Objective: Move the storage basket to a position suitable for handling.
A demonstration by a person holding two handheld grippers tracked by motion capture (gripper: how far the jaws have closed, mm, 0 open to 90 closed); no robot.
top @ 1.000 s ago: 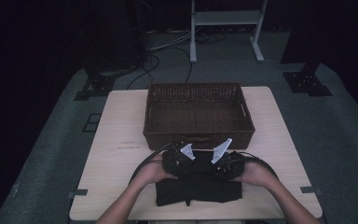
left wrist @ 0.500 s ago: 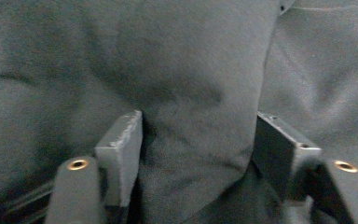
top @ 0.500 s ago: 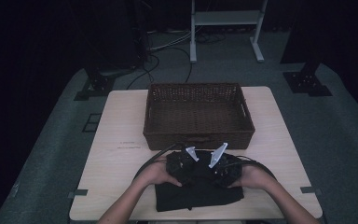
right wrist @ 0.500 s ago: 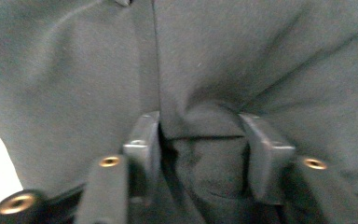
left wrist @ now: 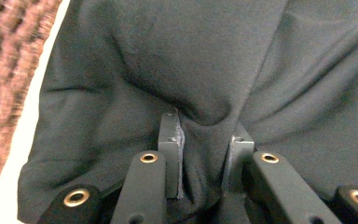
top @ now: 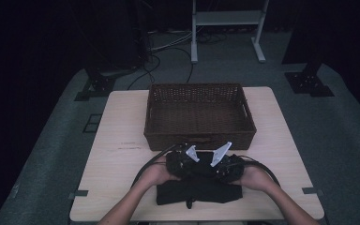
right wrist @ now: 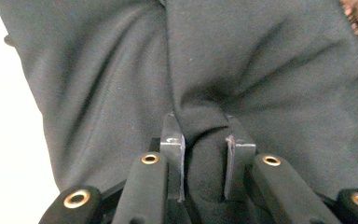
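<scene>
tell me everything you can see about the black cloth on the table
The black cloth is a soft, matte, knit-looking fabric, folded into a rough rectangle near the front edge of the table, just in front of the wicker basket and not in it. It is creased, with folds radiating from two pinch points. The left hand-held gripper and right hand-held gripper each clamp a bunched ridge of it. A small dark bit sticks out at its near edge.

Wicker basket (top: 199,115) on table (top: 122,140), stand (top: 227,28) behind
</scene>
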